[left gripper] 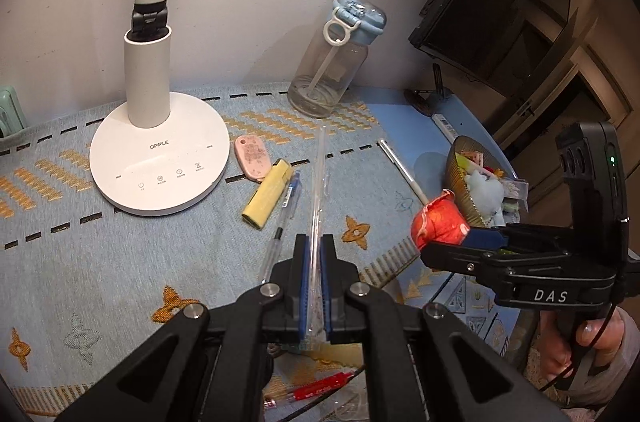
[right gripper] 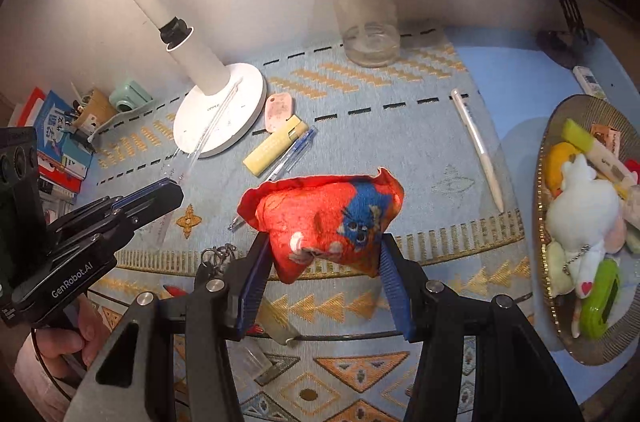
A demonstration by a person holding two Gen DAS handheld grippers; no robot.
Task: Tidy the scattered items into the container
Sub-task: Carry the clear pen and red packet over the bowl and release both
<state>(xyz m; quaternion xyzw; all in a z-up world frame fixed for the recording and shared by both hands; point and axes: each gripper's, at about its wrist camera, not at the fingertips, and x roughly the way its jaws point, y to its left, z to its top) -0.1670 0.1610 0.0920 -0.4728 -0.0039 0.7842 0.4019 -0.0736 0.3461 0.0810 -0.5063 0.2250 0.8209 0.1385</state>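
My left gripper [left gripper: 315, 242] is shut on a long clear plastic straw sleeve [left gripper: 320, 182], which sticks out forward above the cloth. My right gripper [right gripper: 323, 242] is shut on a red and blue cloth pouch [right gripper: 324, 218], held up off the table. In the left wrist view, the pouch [left gripper: 438, 222] hangs next to the dark ribbed bowl [left gripper: 460, 174]. That bowl [right gripper: 572, 114] sits at the right edge and holds a white plush toy [right gripper: 580, 198] and other small things. A pink key fob [left gripper: 252, 158], a yellow highlighter [left gripper: 268, 198], a blue pen [left gripper: 286, 210] and a white pen [left gripper: 404, 170] lie on the cloth.
A white desk lamp [left gripper: 160, 158] stands at the back left, and an empty glass bottle with a blue lid [left gripper: 332, 62] is at the back against the wall. A red pen [left gripper: 320, 388] and a key ring [right gripper: 218, 256] lie near the front. Books and a cup crowd the far left.
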